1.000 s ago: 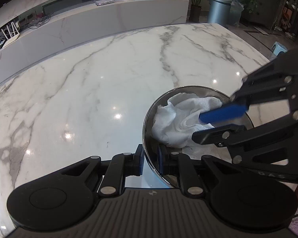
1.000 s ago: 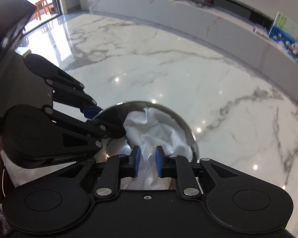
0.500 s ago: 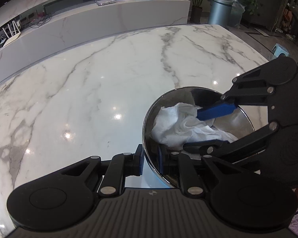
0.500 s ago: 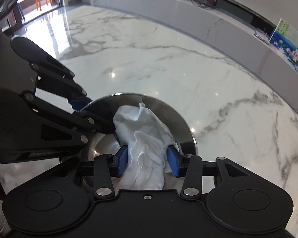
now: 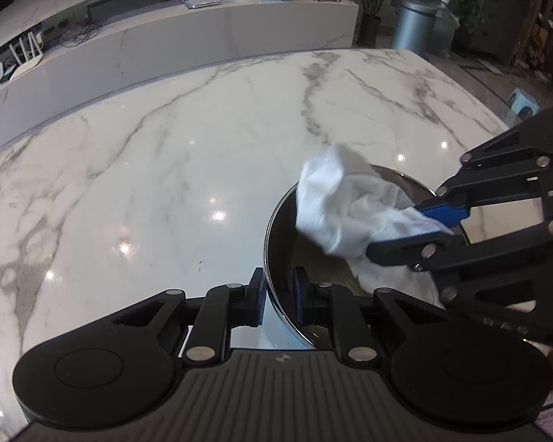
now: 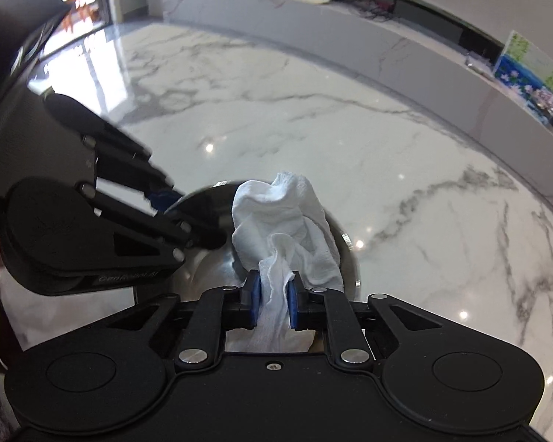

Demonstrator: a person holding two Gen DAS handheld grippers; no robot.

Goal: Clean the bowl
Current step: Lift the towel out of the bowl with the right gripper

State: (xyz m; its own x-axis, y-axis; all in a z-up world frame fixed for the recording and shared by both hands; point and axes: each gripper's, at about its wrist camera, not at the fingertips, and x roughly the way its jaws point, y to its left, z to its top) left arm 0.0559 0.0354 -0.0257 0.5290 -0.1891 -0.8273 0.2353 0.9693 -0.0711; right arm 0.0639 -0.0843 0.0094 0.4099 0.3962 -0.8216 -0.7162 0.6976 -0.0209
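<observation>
On the marble table (image 5: 202,154), my left gripper (image 5: 278,296) pinches the near rim of the steel bowl (image 5: 276,228), one pad on each side of the wall. My right gripper (image 6: 272,296) has just closed on the white cloth (image 6: 276,213), bunched inside the bowl.

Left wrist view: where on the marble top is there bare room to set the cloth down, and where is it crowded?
Bare marble table runs left of the bowl and beyond it to the far edge. The crowded spot is the bowl: the left gripper clamps its near rim, and the right gripper holds the white cloth over it.
</observation>
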